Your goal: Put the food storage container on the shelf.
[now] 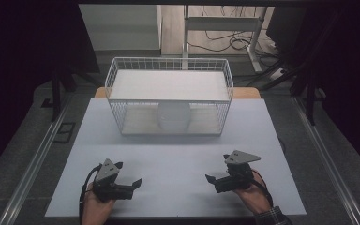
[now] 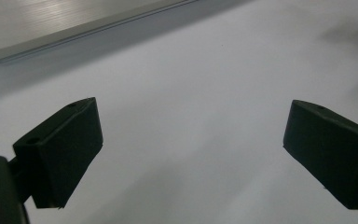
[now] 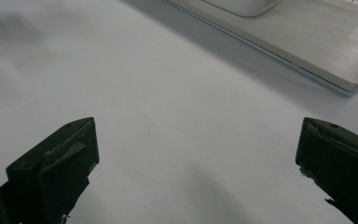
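The white round thing (image 1: 174, 116) sits inside the wire basket (image 1: 168, 64), on the basket's floor, a bit right of the middle. From the two grippers it is up at 12 o'clock, well apart from both. It may be a bowl or a small pot. The wires and the dim light make it hard to be sure.

It looks smooth and hard, so I think it may be slippery. It could break if it fell. It does not look heavy, but I cannot tell for sure. A good place to hold it would be its top edge or its two sides, coming down through the open top of the basket.

It looks about as wide as it is tall, so I see no long side. It seems to stand upright. I cannot tell if its open part points up.

The left gripper (image 1: 133, 183) rests low on the pale table (image 1: 178, 154) at about 7 o'clock. Its jaws are wide apart and hold nothing. The right gripper (image 1: 212, 179) rests at about 5 o'clock. Its jaws are wide apart too, with only bare table between them. The two grippers point toward each other.
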Motion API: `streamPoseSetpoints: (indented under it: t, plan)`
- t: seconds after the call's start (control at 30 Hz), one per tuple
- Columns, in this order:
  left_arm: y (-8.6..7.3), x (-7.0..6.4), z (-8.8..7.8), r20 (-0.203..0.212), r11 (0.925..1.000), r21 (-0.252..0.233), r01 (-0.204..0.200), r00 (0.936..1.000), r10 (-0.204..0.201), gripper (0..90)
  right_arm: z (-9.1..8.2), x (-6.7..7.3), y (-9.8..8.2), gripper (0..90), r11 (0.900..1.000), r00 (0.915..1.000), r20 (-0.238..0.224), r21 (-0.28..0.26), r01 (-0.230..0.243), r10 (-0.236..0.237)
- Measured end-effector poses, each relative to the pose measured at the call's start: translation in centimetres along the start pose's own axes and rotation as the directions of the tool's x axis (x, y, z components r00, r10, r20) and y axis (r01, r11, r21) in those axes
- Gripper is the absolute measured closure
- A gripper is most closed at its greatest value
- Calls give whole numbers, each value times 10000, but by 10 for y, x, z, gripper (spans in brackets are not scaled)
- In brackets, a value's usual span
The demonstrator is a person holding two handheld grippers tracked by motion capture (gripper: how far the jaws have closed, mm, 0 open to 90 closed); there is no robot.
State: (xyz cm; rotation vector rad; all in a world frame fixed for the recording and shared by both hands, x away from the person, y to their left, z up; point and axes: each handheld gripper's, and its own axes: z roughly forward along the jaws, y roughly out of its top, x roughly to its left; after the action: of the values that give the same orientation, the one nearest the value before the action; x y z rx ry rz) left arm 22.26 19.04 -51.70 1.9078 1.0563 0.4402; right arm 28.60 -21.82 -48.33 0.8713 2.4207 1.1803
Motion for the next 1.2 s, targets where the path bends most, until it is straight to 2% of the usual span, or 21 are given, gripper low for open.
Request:
streamPoseSetpoints:
  t: [0.23, 0.63, 0.97, 1.2]
  plan:
    - [-3, 3, -9, -259, 10000, -8, 38, 9997, -39, 45, -10, -1, -7, 0, 10000, 9997, 241, -13, -34, 35]
    - [-11, 10, -26, -773, 10000, -30, 83, 9970, -85, 45, -31, -8, -21, 0, 9989, 9948, 924, -195, -421, 437]
    - [-20, 19, -39, -1122, 9993, -155, 326, 9931, -341, 41, -47, -18, -37, 0, 9953, 9830, 1564, -257, -937, 966]
    - [-26, 24, -43, -1384, 9991, -165, 384, 9895, -404, 33, -55, -23, -49, 0, 9917, 9742, 1863, -78, -1281, 1273]
